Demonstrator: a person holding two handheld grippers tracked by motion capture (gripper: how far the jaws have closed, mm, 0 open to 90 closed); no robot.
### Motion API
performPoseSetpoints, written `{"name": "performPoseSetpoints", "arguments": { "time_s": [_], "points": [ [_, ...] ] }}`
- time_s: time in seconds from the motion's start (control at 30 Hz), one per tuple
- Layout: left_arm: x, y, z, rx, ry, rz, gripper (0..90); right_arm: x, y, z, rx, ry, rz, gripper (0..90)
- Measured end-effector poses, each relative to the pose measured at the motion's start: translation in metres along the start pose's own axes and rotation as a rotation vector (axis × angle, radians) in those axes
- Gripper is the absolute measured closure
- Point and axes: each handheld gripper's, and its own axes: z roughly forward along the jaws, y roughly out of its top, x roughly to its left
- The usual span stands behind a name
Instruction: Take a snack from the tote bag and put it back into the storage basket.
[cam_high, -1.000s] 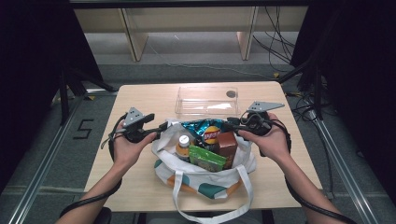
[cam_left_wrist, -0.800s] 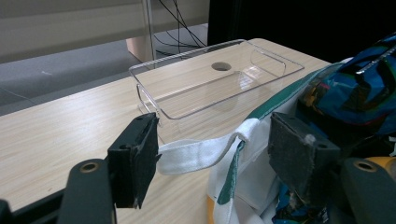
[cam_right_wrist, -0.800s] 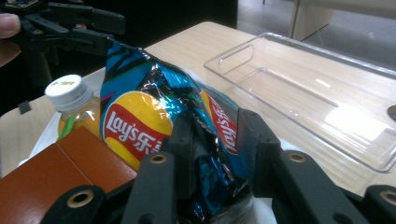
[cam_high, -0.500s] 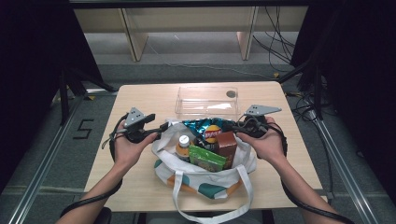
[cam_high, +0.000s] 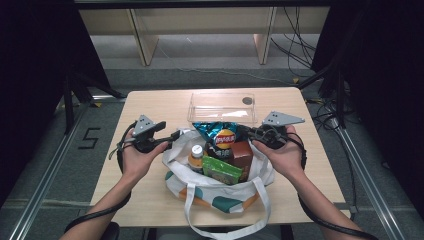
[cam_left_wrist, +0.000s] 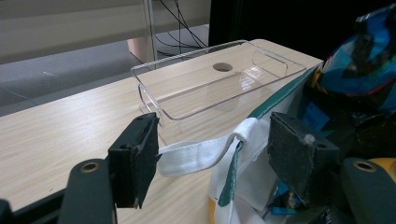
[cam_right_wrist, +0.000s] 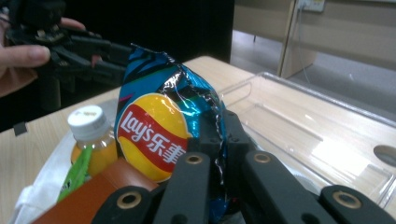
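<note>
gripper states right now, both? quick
Left gripper: open, jaws either side of the tote bag's white handle, not clamped.
Right gripper: shut on the blue chip bag.

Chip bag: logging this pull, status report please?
Right gripper shut on chip bag. Left gripper open around tote strap. Bag in tote, clear tray behind.

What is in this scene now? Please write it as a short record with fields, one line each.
surface: wooden table
bag: white tote bag, open, full of groceries
bag contents: chip bag, orange bottle, green packet, brown box
tray: clear plastic tray, empty, behind the tote bag
left gripper: open, bag strap between its jaws
right gripper: shut on the chip bag edge
</note>
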Motion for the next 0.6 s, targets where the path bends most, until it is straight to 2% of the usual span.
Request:
{"name": "performPoseSetpoints", "arguments": {
  "time_s": [0.03, 0.07, 0.13, 0.2, 0.33, 0.4, 0.43, 0.5, 0.6],
  "points": [
    [0.000, 0.000, 0.000, -0.001, 0.000, -0.002, 33.3, 0.001, 0.001, -0.001, -0.008, -0.006, -0.002, 90.0],
    [0.000, 0.000, 0.000, -0.001, 0.000, -0.003, 33.3, 0.003, 0.002, -0.003, -0.006, -0.006, 0.018, 90.0],
    [0.000, 0.000, 0.000, -0.002, -0.001, -0.003, 33.3, 0.004, 0.005, -0.004, -0.024, -0.003, 0.011, 90.0],
    [-0.001, 0.000, 0.000, -0.003, -0.001, -0.004, 33.3, 0.003, 0.007, -0.004, -0.061, -0.004, -0.018, 90.0],
    [0.000, 0.000, 0.000, -0.003, -0.001, -0.004, 33.2, 0.005, 0.012, -0.008, -0.081, -0.010, 0.008, 90.0],
    [0.000, 0.000, 0.000, -0.003, -0.002, -0.005, 33.2, 0.006, 0.017, -0.012, -0.101, -0.023, 0.003, 90.0],
    [0.000, 0.000, 0.000, -0.005, -0.005, -0.006, 33.2, 0.004, 0.019, -0.012, -0.108, -0.019, -0.019, 90.0],
    [0.000, 0.000, 0.000, -0.002, -0.003, -0.005, 33.2, 0.004, 0.021, -0.014, -0.124, -0.029, 0.007, 90.0],
    [-0.001, 0.000, 0.000, -0.003, -0.004, -0.009, 33.3, 0.003, 0.023, -0.016, -0.138, -0.032, 0.001, 90.0]
  ]
}}
